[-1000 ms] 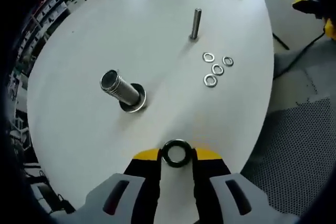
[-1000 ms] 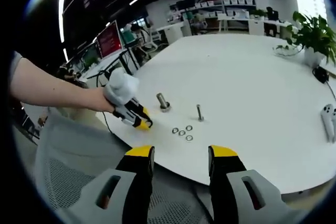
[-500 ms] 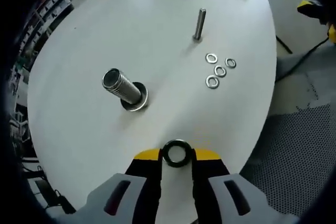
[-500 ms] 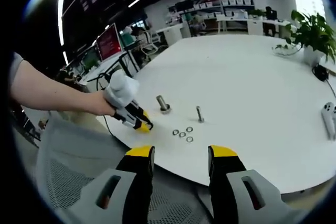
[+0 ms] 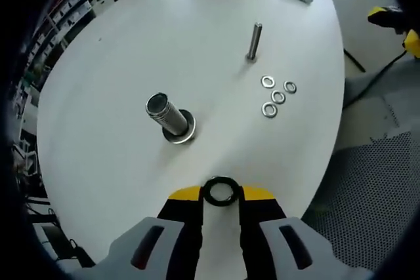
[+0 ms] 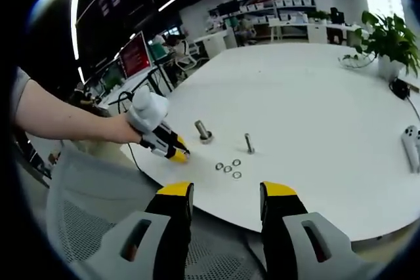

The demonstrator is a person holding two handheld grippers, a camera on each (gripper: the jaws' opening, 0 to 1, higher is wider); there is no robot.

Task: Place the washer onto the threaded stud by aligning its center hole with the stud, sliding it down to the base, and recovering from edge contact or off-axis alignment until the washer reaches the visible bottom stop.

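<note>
My left gripper point(image 5: 221, 193) is shut on a dark steel washer point(image 5: 221, 190), held flat between its yellow-tipped jaws over the near edge of the white table point(image 5: 118, 44). Ahead and to the left stands a thick threaded stud point(image 5: 167, 115) on a round base, leaning toward the camera. A thinner stud point(image 5: 253, 41) stands farther off. Several loose washers point(image 5: 275, 96) lie to the right. In the right gripper view, the left gripper point(image 6: 172, 151) hovers left of the thick stud point(image 6: 203, 130). My right gripper point(image 6: 226, 200) is open with nothing between its jaws, back from the table.
A mesh office chair point(image 6: 85, 201) sits below the table edge near the person's forearm point(image 6: 59, 113). A white controller point(image 6: 412, 149) lies at the table's right, a potted plant point(image 6: 387, 44) behind it. Desks and monitors fill the room beyond.
The left gripper has moved with the washer, so the thick stud now sits closer to centre in its view. The right gripper has held still and stays open.
</note>
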